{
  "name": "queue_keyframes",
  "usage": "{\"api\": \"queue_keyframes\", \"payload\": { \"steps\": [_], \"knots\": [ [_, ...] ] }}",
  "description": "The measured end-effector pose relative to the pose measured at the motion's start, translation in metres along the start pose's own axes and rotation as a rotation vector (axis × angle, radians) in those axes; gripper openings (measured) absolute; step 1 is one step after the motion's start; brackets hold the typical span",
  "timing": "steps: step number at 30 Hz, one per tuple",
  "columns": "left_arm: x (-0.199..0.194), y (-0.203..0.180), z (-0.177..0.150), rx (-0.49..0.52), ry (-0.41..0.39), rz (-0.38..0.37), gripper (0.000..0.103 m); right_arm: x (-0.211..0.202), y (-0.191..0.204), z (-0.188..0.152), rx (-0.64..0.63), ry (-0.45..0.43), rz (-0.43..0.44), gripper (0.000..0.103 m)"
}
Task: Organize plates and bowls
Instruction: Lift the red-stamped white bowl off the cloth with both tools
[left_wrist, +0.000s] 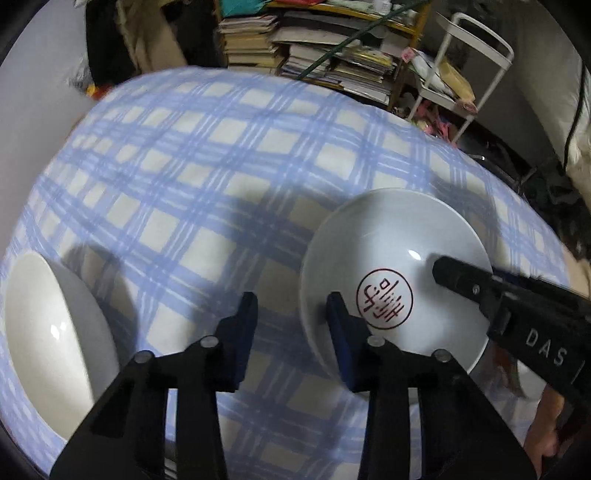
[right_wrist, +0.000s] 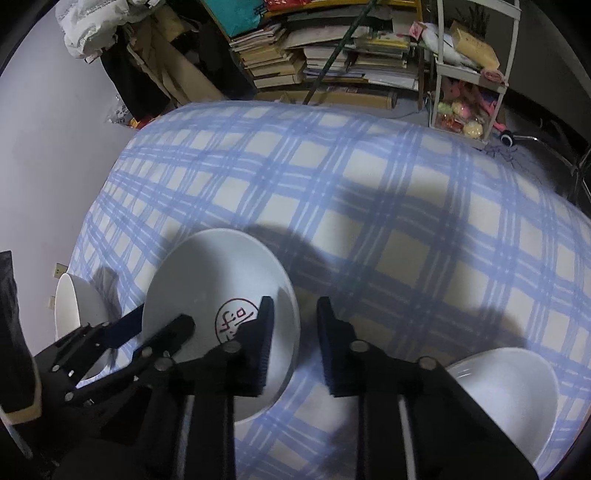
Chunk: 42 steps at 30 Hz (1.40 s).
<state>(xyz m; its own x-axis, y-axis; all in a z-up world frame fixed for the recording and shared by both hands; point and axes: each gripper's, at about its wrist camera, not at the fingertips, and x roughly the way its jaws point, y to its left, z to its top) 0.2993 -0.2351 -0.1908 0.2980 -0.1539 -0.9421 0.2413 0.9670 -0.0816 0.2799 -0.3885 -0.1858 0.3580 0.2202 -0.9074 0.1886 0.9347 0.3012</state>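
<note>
A white bowl with a red round seal (left_wrist: 395, 258) (right_wrist: 218, 273) stands on the blue checked cloth (left_wrist: 221, 166). My left gripper (left_wrist: 291, 321) (right_wrist: 147, 328) straddles the bowl's left rim, one pad inside and one outside, with cloth showing between the outer pad and the rim. My right gripper (right_wrist: 295, 325) straddles the opposite rim the same way, with a gap on both sides of the rim. Only its inner finger (left_wrist: 454, 275) shows in the left wrist view. Both stand open around the rim. A plain white bowl (left_wrist: 48, 339) (right_wrist: 74, 306) sits to the left. Another white bowl (right_wrist: 509, 391) sits to the right.
Behind the table are shelves stacked with books (left_wrist: 314, 48) (right_wrist: 325, 55) and a white trolley (left_wrist: 476, 62) (right_wrist: 476, 74). A pale wall (right_wrist: 55, 147) runs along the left. A person's hand (left_wrist: 539, 435) shows at the lower right. Bare checked cloth (right_wrist: 406, 221) fills the far half of the table.
</note>
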Motion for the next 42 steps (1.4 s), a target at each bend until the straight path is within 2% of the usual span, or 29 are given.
{"api": "queue_keyframes", "payload": {
  "steps": [1, 3, 4, 8, 12, 21, 34, 42],
  "knots": [
    [0.001, 0.002, 0.000, -0.023, 0.006, -0.034, 0.027, 0.001, 0.000, -0.001, 0.006, 0.005, 0.004, 0.021],
    [0.003, 0.002, 0.001, -0.040, 0.026, -0.087, 0.013, 0.004, 0.001, -0.001, 0.005, 0.021, 0.018, 0.014],
    [0.004, 0.000, 0.001, -0.037, 0.037, -0.099, 0.013, 0.006, 0.003, -0.003, -0.004, 0.037, 0.026, 0.012],
    [-0.005, -0.003, 0.002, -0.027, 0.031, -0.068, 0.013, 0.004, 0.012, -0.008, -0.047, 0.025, -0.034, 0.012],
    [-0.018, -0.001, 0.004, -0.017, 0.021, -0.065, 0.013, -0.005, 0.016, -0.011, -0.050, 0.017, -0.024, 0.012],
    [-0.064, 0.011, 0.006, 0.014, -0.040, -0.053, 0.013, -0.042, 0.042, -0.010, -0.066, -0.061, 0.004, 0.012],
    [-0.136, 0.073, -0.007, -0.017, -0.095, -0.013, 0.015, -0.082, 0.121, -0.021, -0.133, -0.137, 0.052, 0.012],
    [-0.165, 0.117, -0.024, -0.068, -0.127, -0.019, 0.015, -0.097, 0.171, -0.035, -0.178, -0.189, 0.085, 0.012]
  ]
}}
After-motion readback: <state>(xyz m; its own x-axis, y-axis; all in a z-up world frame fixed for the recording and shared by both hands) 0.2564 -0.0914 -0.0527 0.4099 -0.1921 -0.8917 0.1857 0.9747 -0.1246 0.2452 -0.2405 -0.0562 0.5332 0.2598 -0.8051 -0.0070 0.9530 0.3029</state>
